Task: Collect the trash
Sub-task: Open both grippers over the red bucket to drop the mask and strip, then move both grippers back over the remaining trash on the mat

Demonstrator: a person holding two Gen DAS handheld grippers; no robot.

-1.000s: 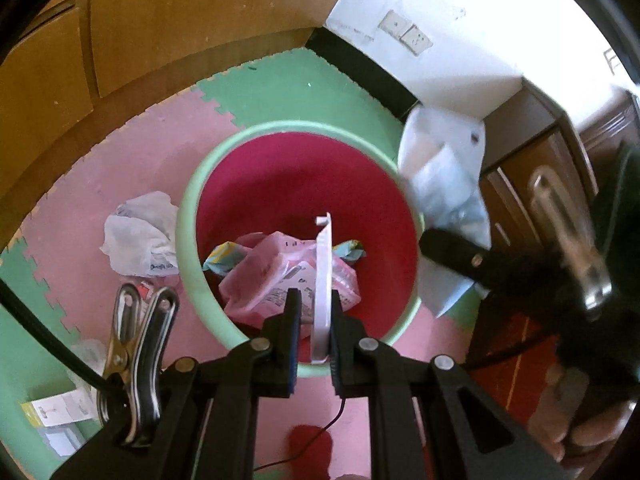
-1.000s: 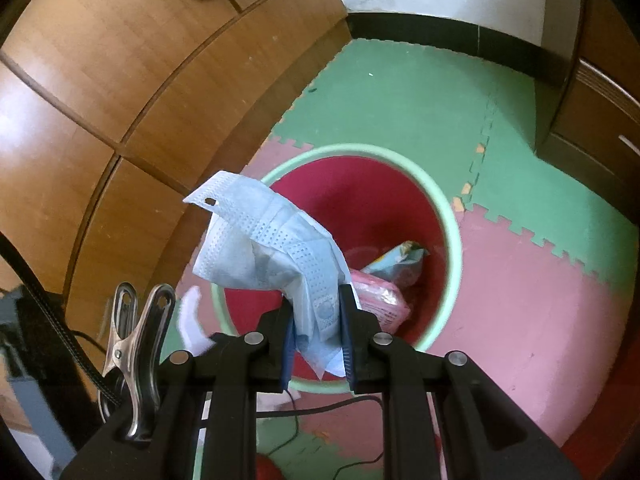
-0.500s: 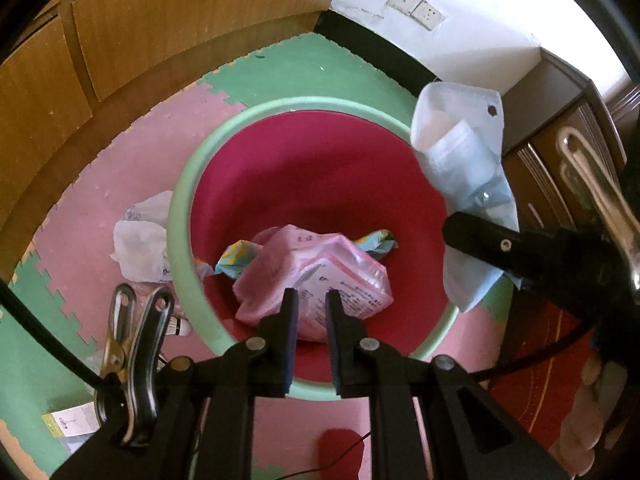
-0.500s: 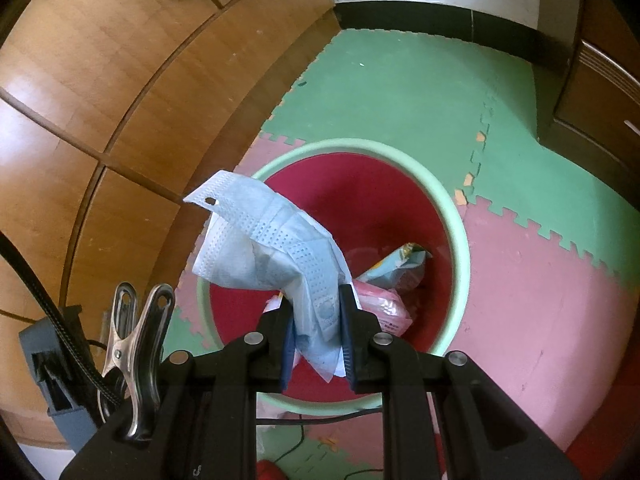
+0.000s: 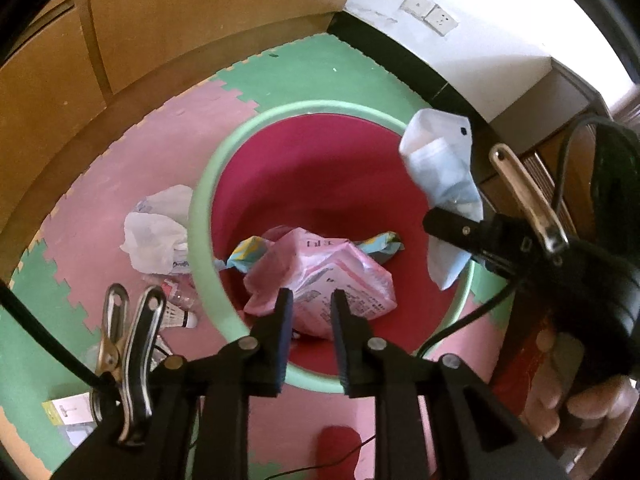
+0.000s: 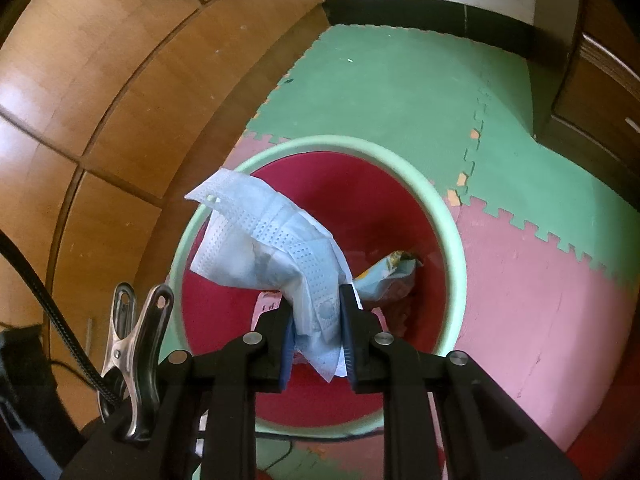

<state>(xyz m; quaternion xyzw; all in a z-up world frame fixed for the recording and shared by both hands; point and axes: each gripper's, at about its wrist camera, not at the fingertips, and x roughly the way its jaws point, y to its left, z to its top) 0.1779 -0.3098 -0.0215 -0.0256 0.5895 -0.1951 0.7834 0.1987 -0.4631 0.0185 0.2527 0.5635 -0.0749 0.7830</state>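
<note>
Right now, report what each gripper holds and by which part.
Right gripper pinches the blue face mask near its lower end; left gripper holds nothing.

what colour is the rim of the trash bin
Pale mint green rim, around a deep red inside; the right wrist view shows it best.

I'm in a home room: pink and green foam puzzle mats [image 6: 400, 92] cover the floor, wood-panelled cupboards [image 6: 100, 80] line it, and wall sockets [image 5: 430, 14] sit above a dark skirting board [image 5: 400, 60].

Both wrist cameras look steeply down into one bin [image 5: 208, 216].
</note>
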